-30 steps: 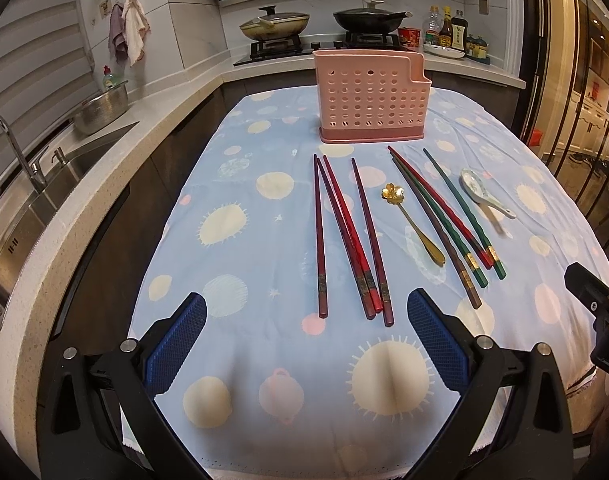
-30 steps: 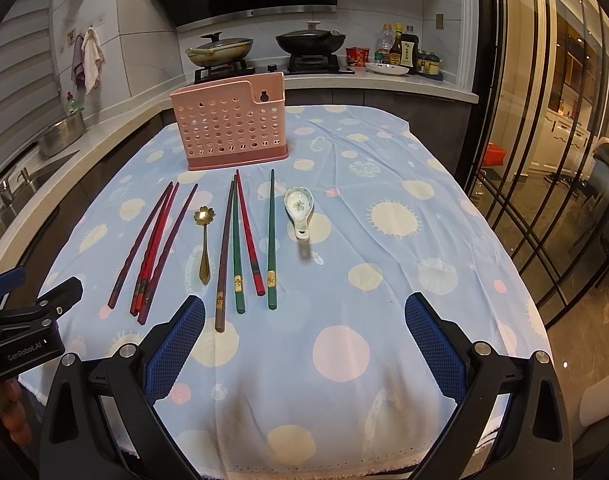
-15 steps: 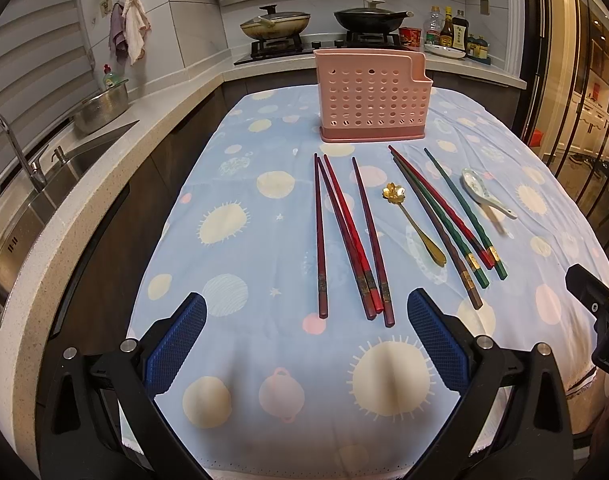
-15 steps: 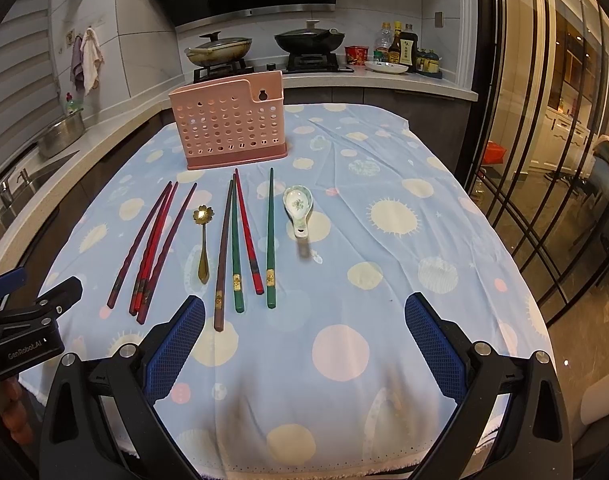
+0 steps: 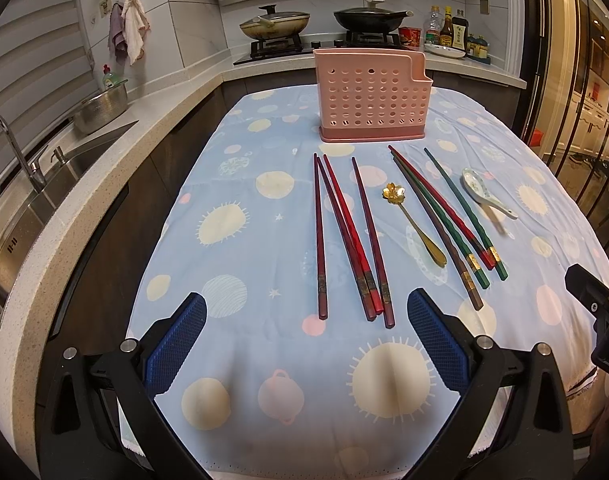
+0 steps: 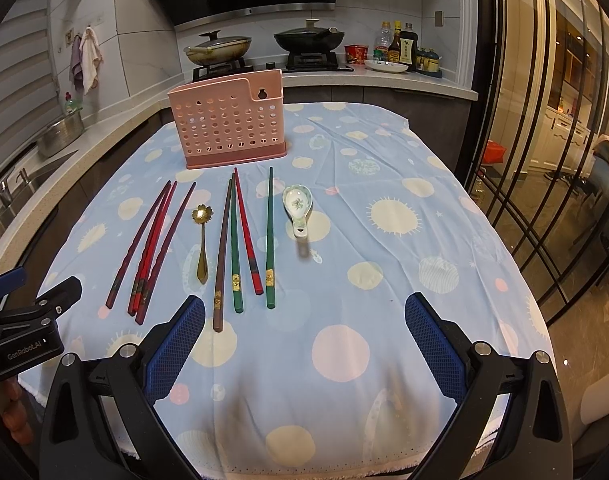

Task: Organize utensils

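A pink perforated utensil holder [image 5: 370,96] [image 6: 228,120] stands upright at the far end of the table. In front of it lie several dark red chopsticks [image 5: 346,236] [image 6: 150,246], a gold flower-headed spoon [image 5: 414,224] [image 6: 202,240], a mixed row of brown, green and red chopsticks [image 5: 444,216] [image 6: 244,240], and a white ceramic spoon [image 5: 484,192] [image 6: 298,208]. My left gripper [image 5: 306,344] is open near the table's front edge, just short of the red chopsticks' ends. My right gripper [image 6: 304,344] is open too, with nothing between its fingers, right of the green chopsticks' ends.
A blue cloth with pale circles [image 5: 240,220] [image 6: 384,216] covers the table. A counter with a sink [image 5: 44,184] and a steel bowl [image 5: 102,106] runs along the left. Pans on a stove [image 6: 264,50] sit behind. Glass doors [image 6: 544,140] stand on the right.
Both grippers have barely shifted; the view sits almost the same. Nothing on the table has moved.
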`<state>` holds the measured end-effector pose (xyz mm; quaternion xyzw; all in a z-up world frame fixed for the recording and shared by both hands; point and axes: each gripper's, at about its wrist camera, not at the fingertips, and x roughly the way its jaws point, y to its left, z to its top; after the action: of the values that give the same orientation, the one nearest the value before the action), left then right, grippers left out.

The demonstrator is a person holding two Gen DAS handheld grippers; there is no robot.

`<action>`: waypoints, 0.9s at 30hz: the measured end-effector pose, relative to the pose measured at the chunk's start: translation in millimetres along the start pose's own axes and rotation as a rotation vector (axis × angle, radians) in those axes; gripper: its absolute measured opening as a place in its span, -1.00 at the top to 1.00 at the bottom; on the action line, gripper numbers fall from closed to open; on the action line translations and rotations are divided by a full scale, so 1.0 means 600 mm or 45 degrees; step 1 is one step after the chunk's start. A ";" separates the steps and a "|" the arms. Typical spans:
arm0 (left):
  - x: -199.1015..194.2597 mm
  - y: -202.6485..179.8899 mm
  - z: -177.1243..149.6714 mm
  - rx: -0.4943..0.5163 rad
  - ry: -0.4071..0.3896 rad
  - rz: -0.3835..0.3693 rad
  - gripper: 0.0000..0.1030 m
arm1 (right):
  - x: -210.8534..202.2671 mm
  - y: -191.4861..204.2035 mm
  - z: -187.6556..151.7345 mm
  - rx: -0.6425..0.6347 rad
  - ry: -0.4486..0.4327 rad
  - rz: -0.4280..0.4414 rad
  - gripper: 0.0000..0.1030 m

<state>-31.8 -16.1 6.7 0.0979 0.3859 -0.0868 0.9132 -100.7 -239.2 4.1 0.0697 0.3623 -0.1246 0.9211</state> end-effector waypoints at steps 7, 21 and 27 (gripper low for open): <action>0.000 0.000 0.000 0.000 -0.001 0.000 -0.87 | 0.000 0.000 0.000 0.000 0.000 0.001 -0.87; 0.001 -0.001 0.000 0.000 0.002 -0.001 -0.87 | 0.000 0.000 0.001 0.001 0.001 0.000 -0.87; 0.006 -0.004 0.000 -0.002 0.006 -0.005 -0.87 | 0.004 0.002 0.000 -0.003 0.003 0.000 -0.87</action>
<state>-29.8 -18.6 4.0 0.0966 0.3884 -0.0880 0.9122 -98.8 -238.7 2.6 0.0687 0.3636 -0.1241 0.9207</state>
